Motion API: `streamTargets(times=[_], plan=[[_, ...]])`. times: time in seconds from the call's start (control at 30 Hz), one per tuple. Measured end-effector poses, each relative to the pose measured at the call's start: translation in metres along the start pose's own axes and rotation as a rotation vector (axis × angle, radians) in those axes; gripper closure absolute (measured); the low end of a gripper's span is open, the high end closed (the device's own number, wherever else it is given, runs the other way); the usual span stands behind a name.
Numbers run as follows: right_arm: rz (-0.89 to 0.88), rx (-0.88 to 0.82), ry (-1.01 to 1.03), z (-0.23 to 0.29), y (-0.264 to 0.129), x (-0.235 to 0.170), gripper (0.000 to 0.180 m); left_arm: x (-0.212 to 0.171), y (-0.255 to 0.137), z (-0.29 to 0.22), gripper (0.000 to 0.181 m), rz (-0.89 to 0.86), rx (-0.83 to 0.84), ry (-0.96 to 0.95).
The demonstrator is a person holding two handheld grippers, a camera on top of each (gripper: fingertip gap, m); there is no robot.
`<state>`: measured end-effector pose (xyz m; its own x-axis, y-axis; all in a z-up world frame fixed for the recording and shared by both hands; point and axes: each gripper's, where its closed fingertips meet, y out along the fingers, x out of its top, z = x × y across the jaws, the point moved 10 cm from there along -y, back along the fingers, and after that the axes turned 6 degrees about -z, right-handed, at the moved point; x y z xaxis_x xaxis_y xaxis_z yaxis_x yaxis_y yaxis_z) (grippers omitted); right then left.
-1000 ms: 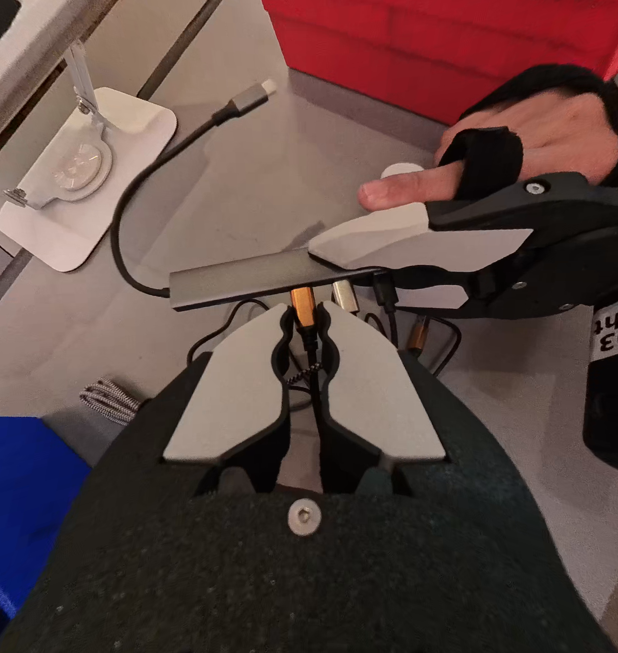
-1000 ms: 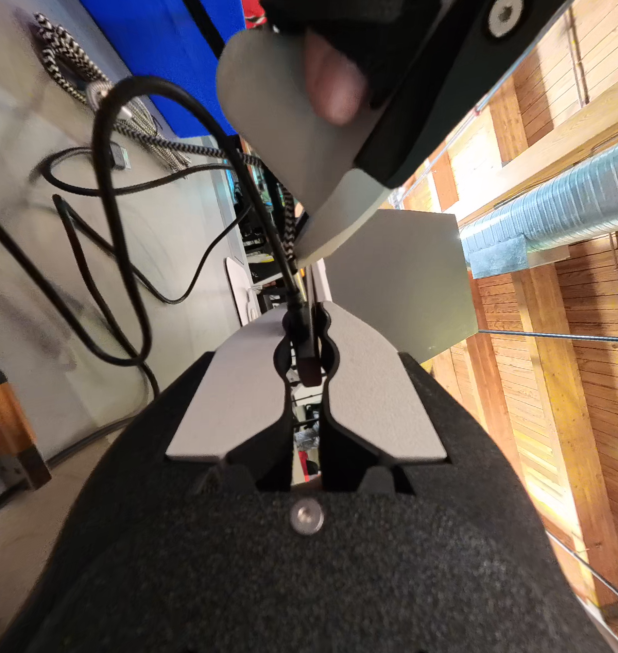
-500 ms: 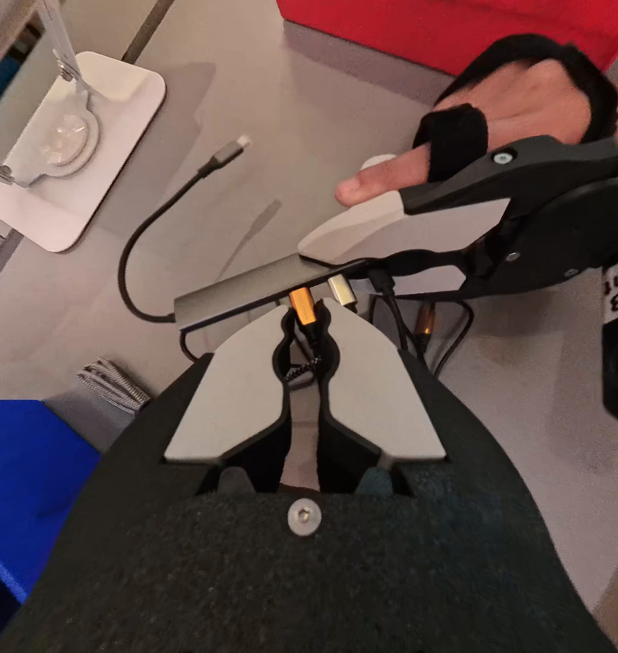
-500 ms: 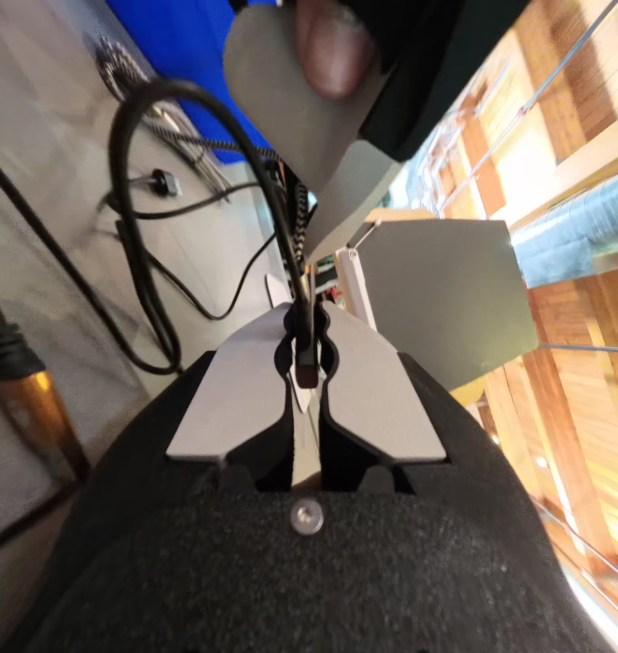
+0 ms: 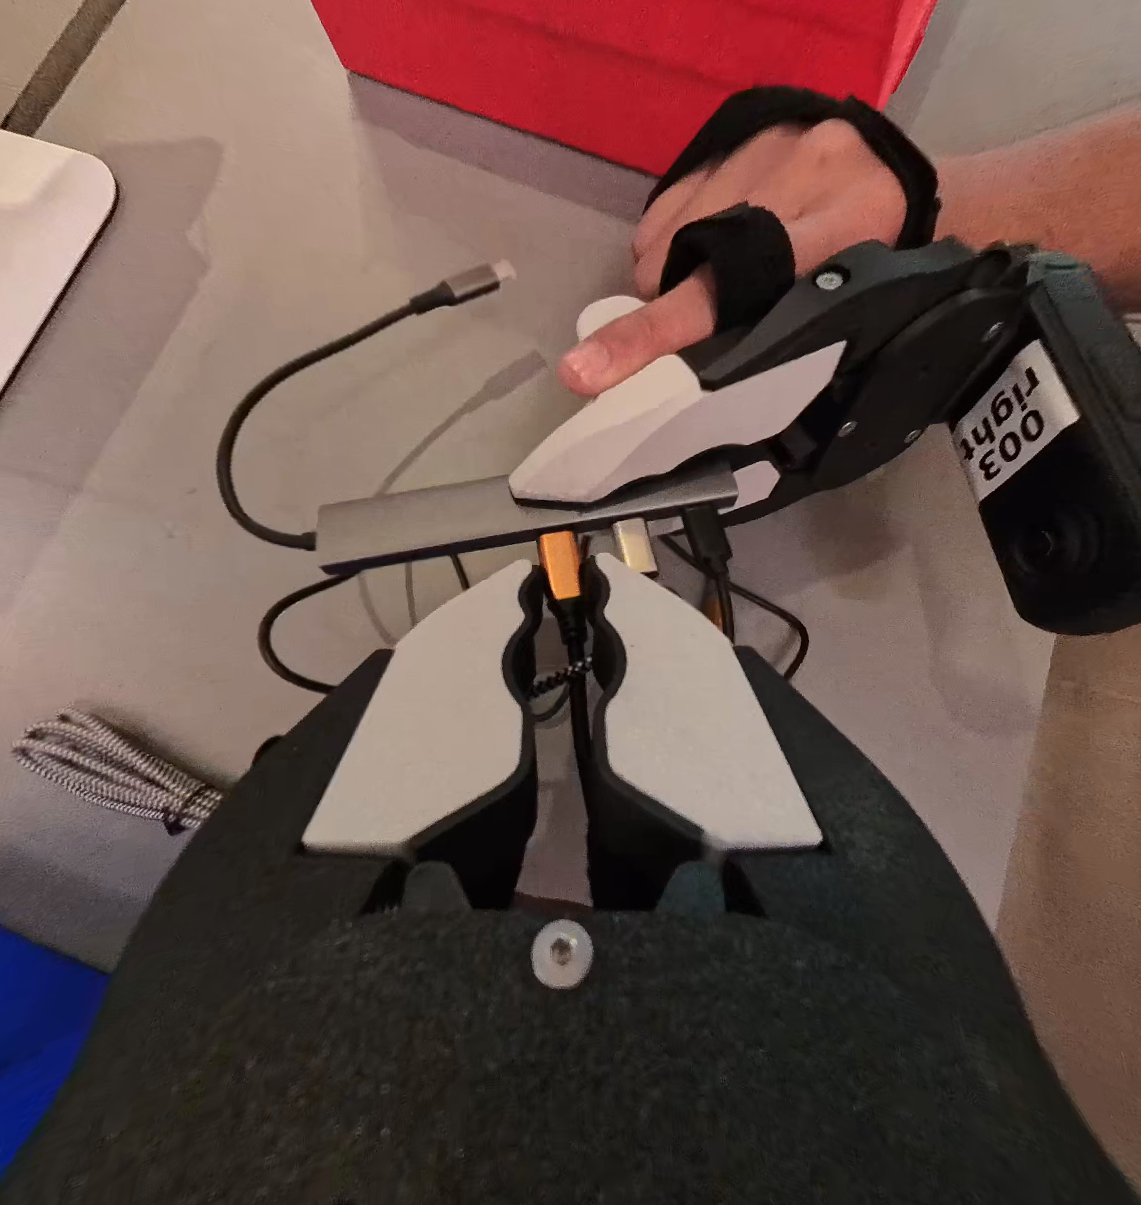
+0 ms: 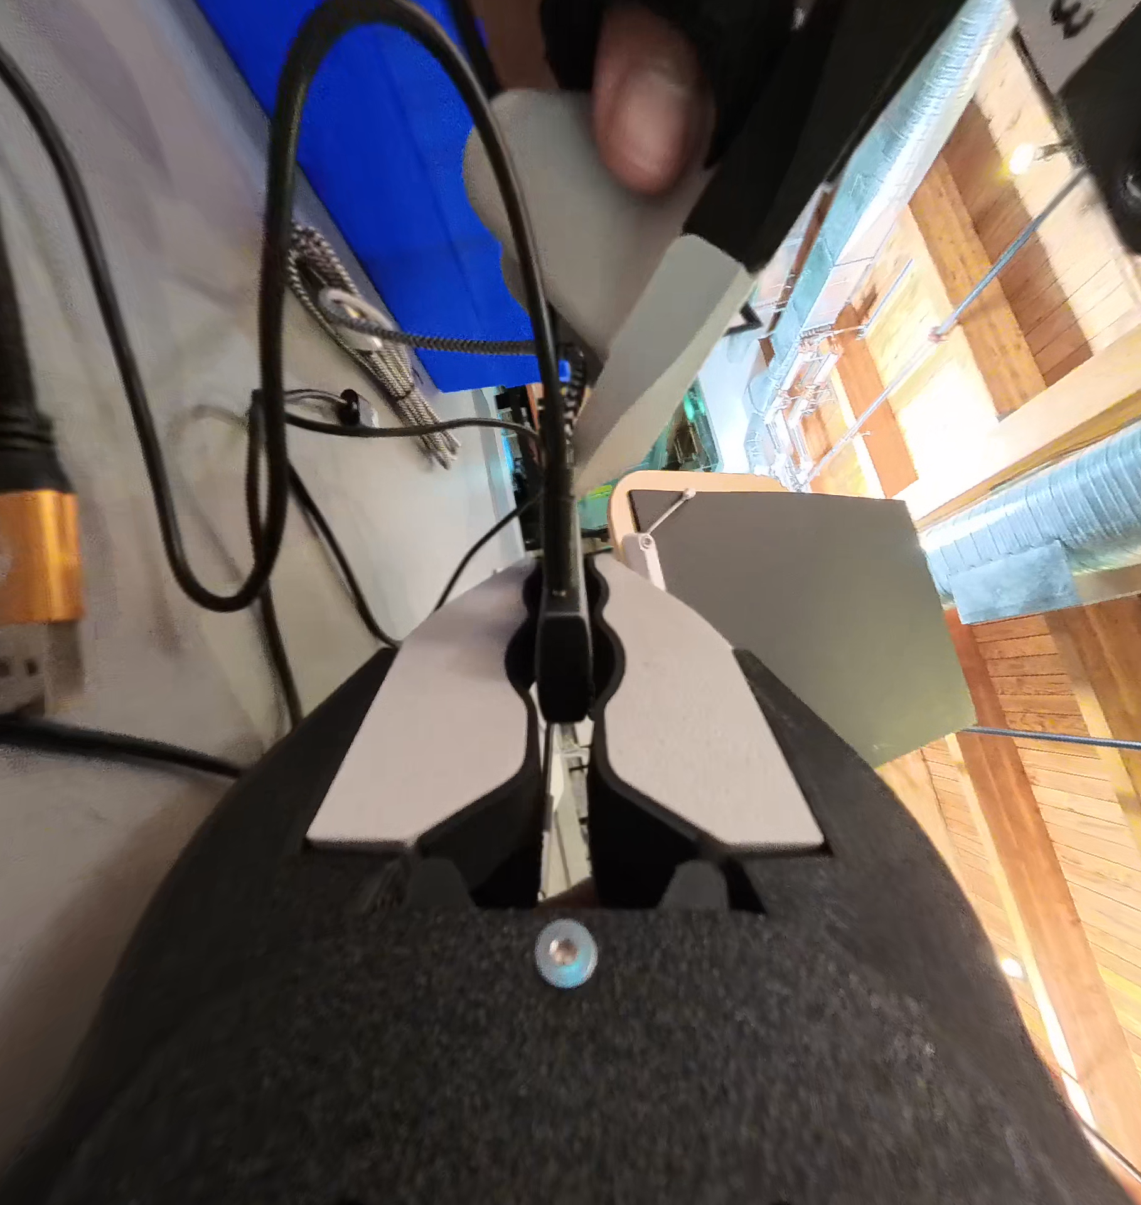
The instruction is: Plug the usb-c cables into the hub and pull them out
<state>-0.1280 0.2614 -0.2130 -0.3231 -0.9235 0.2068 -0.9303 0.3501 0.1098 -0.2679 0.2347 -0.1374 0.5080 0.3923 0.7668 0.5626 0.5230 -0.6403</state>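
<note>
The left gripper (image 5: 560,574) pinches the orange plug (image 5: 559,566), pointing straight up-frame into the long grey hub (image 5: 424,521). The right gripper (image 5: 620,486) clamps the hub, probably firmly.

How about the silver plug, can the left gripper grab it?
Probably not yet: the left gripper is shut on the orange plug. After letting go, the silver plug beside it looks free.

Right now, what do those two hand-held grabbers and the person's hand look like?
Both match: the left gripper and right gripper have pale grey, wavy-edged jaws on rough black bodies, each with a silver screw. The right one carries a white label and a black camera. The hand wears black straps.
</note>
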Motion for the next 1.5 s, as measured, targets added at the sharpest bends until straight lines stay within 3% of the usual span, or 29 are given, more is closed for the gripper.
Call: streamTargets(times=[0.4,0.73,1.23,1.3,1.37,1.43,1.5], plan=[[-0.012,-0.053,-0.06,0.001,-0.007,0.001,0.17,-0.004,0.002,-0.005,0.168,-0.062,-0.007,0.032],[-0.04,-0.085,-0.076,0.011,0.002,0.009,0.168,-0.008,-0.012,-0.013,0.169,0.031,0.089,0.076],[-0.008,-0.064,-0.084,0.013,0.003,0.012,0.169,-0.008,-0.015,-0.016,0.17,0.077,0.107,0.107],[0.134,-0.043,-0.009,0.007,0.006,-0.009,0.169,-0.006,-0.041,-0.007,0.169,0.068,0.183,0.104],[0.046,-0.077,0.014,0.005,0.002,0.004,0.17,-0.003,-0.076,0.001,0.17,-0.034,0.202,0.052],[0.021,-0.049,-0.038,0.013,0.009,0.018,0.17,0.003,-0.086,-0.001,0.17,-0.064,0.215,0.063],[0.098,-0.068,0.072,0.004,0.011,0.0,0.17,0.008,-0.083,-0.005,0.169,-0.082,0.203,0.043]])
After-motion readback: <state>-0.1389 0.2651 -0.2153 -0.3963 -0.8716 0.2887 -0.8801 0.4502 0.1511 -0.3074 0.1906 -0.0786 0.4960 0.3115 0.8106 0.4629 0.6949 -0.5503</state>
